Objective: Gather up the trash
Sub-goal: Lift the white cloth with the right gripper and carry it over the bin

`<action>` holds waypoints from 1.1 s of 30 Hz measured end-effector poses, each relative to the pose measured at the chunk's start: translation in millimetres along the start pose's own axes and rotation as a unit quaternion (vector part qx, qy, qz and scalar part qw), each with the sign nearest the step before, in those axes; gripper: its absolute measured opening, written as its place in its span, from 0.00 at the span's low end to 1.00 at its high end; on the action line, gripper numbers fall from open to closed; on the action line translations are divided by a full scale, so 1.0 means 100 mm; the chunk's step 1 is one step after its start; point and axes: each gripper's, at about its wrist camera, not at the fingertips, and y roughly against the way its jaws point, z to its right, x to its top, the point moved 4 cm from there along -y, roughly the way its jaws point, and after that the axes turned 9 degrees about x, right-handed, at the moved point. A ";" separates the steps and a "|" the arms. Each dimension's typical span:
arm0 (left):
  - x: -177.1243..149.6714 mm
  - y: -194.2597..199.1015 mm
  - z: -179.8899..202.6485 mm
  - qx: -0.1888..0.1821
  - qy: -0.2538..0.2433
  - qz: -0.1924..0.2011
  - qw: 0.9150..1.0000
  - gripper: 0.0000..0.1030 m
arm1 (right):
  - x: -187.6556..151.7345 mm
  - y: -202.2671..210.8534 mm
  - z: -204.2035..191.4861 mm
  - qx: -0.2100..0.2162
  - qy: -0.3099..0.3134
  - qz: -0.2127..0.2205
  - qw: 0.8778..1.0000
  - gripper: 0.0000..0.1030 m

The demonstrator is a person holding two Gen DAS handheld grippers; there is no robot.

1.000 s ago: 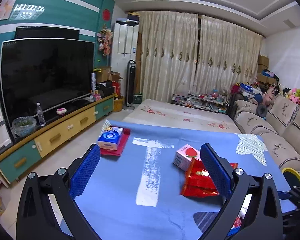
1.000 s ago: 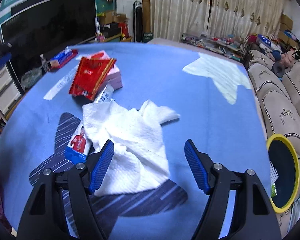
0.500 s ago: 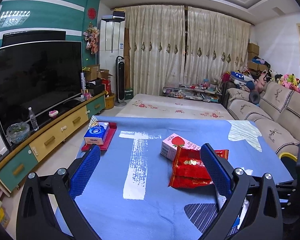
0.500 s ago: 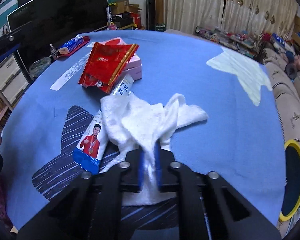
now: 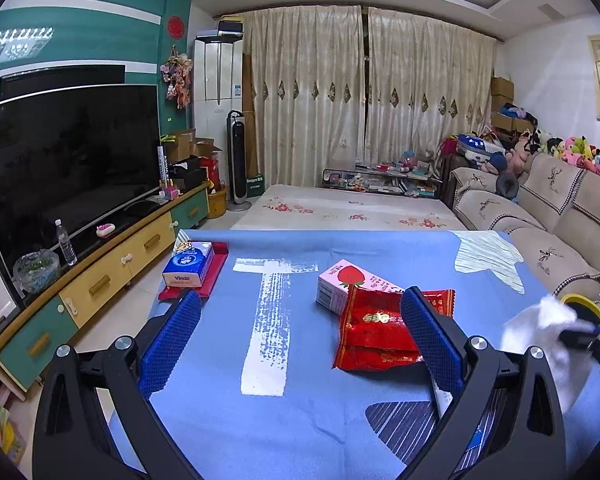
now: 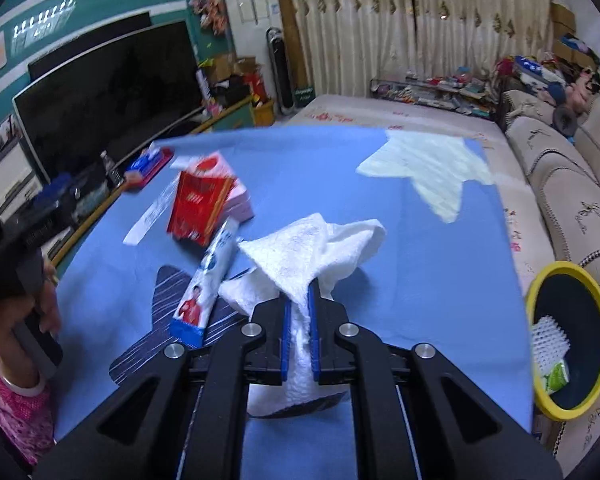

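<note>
Right tongs (image 6: 299,332): clamped on the white tissue (image 6: 312,248); jaws have just been closing, the paper pinched between the pads, its loose end fanning out beyond them.
Left tongs (image 5: 300,344): wide, holding nothing, hanging over the bench (image 5: 300,420) on the side away from the bin.
Bin (image 6: 568,336): yellow rim, dark inside, off the bench edge on the sofa side; a white brush already lies in it.
Tissue: off the cloth, between the red wrapper (image 6: 198,208) and the bin, nearer the wrapper.
Step in hand: I judge this is the carry to the bin.
How I do it well: I keep the pinch firm, swing across with the trailing corner clear of the tube (image 6: 204,280), stop above the bin mouth, then let go.
Risk: a thin fold may slip out.
</note>
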 end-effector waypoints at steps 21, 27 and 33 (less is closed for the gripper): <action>-0.07 -0.03 0.09 0.003 -0.014 0.002 1.000 0.95 | 0.07 0.72 1.39 -0.141 -0.095 0.069 0.983 0.07; -0.05 0.03 0.11 -0.008 -0.011 0.019 1.000 0.95 | -0.06 0.69 1.91 -0.188 -0.131 0.056 0.972 0.07; -0.07 0.02 0.20 -0.008 -0.029 0.022 0.999 0.95 | -0.25 0.63 2.44 -0.229 -0.176 0.038 0.957 0.09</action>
